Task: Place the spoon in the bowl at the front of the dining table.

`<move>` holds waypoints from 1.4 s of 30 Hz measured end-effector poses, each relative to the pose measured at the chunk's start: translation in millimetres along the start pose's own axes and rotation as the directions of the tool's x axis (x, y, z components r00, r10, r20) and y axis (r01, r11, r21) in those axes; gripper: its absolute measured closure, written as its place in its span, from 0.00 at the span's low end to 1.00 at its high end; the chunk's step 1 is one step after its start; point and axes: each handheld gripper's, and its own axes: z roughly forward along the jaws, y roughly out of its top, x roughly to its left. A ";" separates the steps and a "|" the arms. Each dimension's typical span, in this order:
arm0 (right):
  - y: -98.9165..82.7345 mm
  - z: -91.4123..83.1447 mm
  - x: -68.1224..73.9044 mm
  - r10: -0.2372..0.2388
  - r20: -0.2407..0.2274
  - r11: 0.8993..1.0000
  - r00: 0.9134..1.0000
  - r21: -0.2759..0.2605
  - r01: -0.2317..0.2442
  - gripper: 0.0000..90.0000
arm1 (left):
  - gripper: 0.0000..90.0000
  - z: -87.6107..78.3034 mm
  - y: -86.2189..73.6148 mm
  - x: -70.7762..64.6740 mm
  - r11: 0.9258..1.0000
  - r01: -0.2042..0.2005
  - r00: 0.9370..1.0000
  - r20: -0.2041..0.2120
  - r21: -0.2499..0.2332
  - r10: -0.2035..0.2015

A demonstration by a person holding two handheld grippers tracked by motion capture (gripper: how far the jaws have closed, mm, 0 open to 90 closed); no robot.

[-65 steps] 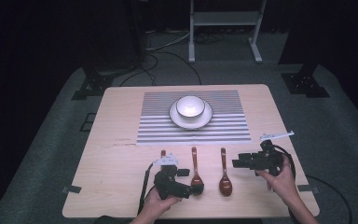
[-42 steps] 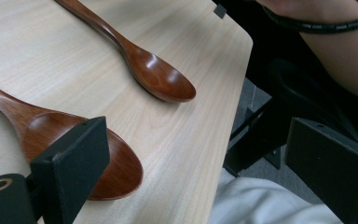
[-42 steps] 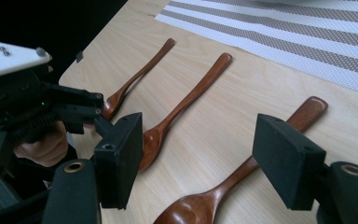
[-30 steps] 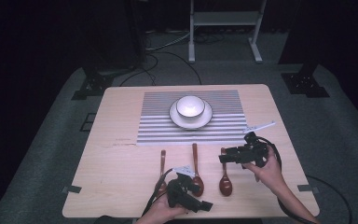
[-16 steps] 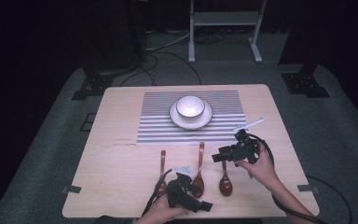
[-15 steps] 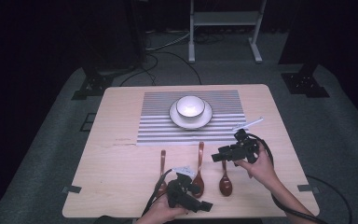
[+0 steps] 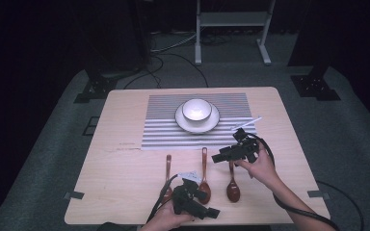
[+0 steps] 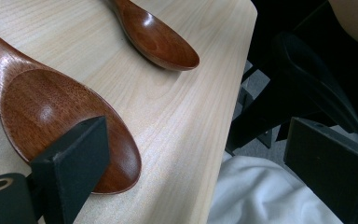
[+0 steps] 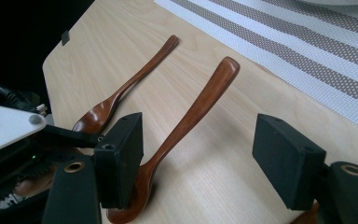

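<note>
1. Middle spoon (image 7: 204,179) lay on the worktop (image 7: 125,163) on the near side of the striped mat (image 7: 164,130), with the left spoon (image 7: 167,168) and right spoon (image 7: 232,185) flanking it.
2. Right tool (image 9: 198,154) hovered over the middle spoon's handle, its jaws spread wide and holding nothing (the handle ran up between them in the right gripper view).
3. Left tool (image 7: 197,204) sat low at the worktop's near edge, farthest from the mat; its jaws stood wide apart and empty, one resting over the middle spoon's bowl (image 8: 65,116).
4. Risk, as I judged it: closing on the slim, glossy handle off-centre could have made it pivot or slip out, and the left tool so close to the bowl could have knocked it askew.
5. White bowl (image 7: 196,109) stood on its saucer (image 7: 212,122) on the mat, and looked empty, though glare hid its bottom.
</note>
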 end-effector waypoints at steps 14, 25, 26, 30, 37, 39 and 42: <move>18.3 25.0 -3.5 0.002 0.022 0.999 1.000 0.052 -0.003 0.38 | 0.06 0.2 -0.2 0.0 1.000 -0.002 1.000 0.001 -0.003 0.002; 28.5 47.1 -2.8 0.005 0.028 0.995 1.000 0.096 -0.008 0.45 | 0.07 0.1 -0.3 0.2 1.000 -0.002 1.000 0.002 -0.003 0.002; 29.1 49.4 -2.7 0.004 0.031 0.995 1.000 0.101 -0.007 0.45 | 0.07 0.1 -0.4 0.1 1.000 -0.001 1.000 0.002 -0.003 0.001; 30.3 54.8 -1.5 0.007 0.040 0.993 0.999 0.118 -0.012 0.51 | 0.06 0.0 -0.5 0.0 1.000 0.000 1.000 0.002 -0.003 0.000; 31.2 56.1 -1.8 0.012 0.061 0.993 0.998 0.119 -0.019 0.67 | 0.07 -0.2 -0.3 0.4 1.000 0.000 1.000 0.004 -0.002 0.000; 31.3 55.6 -2.0 0.016 0.062 0.993 0.998 0.116 -0.023 0.69 | 0.07 -0.3 -0.3 0.5 1.000 0.000 1.000 0.004 -0.002 0.000; 31.3 54.8 -2.5 0.021 0.060 0.993 0.998 0.113 -0.027 0.71 | 0.07 -0.4 -0.4 0.5 1.000 0.002 1.000 0.004 -0.002 -0.002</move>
